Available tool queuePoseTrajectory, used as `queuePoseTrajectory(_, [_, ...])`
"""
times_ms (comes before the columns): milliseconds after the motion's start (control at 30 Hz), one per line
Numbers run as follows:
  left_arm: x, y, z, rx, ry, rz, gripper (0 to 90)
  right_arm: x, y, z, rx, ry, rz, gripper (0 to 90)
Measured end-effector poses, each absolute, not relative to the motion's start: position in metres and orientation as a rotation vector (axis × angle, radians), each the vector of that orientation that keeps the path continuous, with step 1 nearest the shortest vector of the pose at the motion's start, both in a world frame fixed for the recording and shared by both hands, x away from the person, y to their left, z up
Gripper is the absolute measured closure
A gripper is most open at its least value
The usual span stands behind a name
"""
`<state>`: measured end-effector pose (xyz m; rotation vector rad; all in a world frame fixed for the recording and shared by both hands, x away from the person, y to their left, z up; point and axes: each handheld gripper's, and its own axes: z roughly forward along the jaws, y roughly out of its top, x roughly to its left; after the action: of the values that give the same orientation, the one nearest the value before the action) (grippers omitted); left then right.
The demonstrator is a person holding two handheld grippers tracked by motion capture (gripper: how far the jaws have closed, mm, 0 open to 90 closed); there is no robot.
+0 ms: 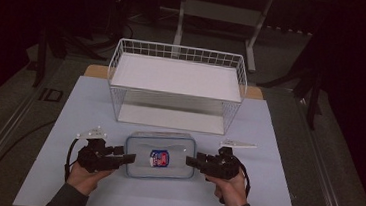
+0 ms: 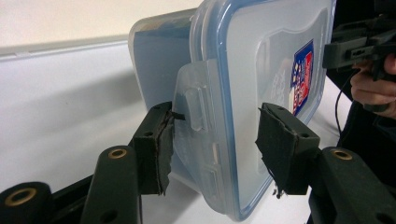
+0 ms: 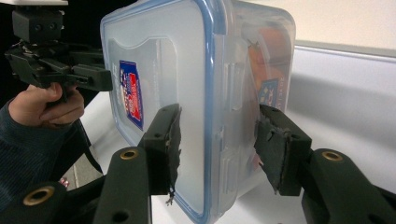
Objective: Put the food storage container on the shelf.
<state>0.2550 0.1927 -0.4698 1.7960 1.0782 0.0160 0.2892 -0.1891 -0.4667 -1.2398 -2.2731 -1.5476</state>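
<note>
The clear plastic container [image 1: 160, 156] lies flat near the front middle of the desk [image 1: 69, 123], its blue-rimmed lid [image 2: 261, 70] on top with a red and blue sticker [image 1: 159, 158] at the centre. It sits just in front of the white wire basket rack [image 1: 176, 85], apart from it.

The left gripper [image 1: 128, 159] stands at the container's left end. In the left gripper view its jaws straddle that end, one pad [image 2: 156, 144] close against the side latch [image 2: 196, 105], the other [image 2: 280, 140] over the lid face with a gap visible. The jaws are partly open; no firm clamp is evident. The right gripper [image 1: 189, 161] mirrors this at the right end: jaws partly open around the rim and the latch there [image 3: 231, 93], with daylight on both sides.

Judgement: the step in hand appears to be taking hold of the container at both ends, or working its end latches. To do it well, both grippers should be centred on the ends, close evenly and together, and keep the box level so that it does not skew or slide across the sheet. A pad catching only the latch flap may spring it open rather than hold the box.

The desk is covered with a pale, smooth sheet. The room beyond is dark; a metal frame stand [image 1: 218, 16] is visible on the floor behind.
</note>
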Motion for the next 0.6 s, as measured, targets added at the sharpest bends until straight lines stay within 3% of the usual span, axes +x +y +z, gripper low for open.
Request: queuePoseTrajectory(600, [0.263,0.191,-0.43,1.808,1.006,0.09,46.8,0.289,-0.19,-0.435,-1.201,-2.293,-1.651,51.4])
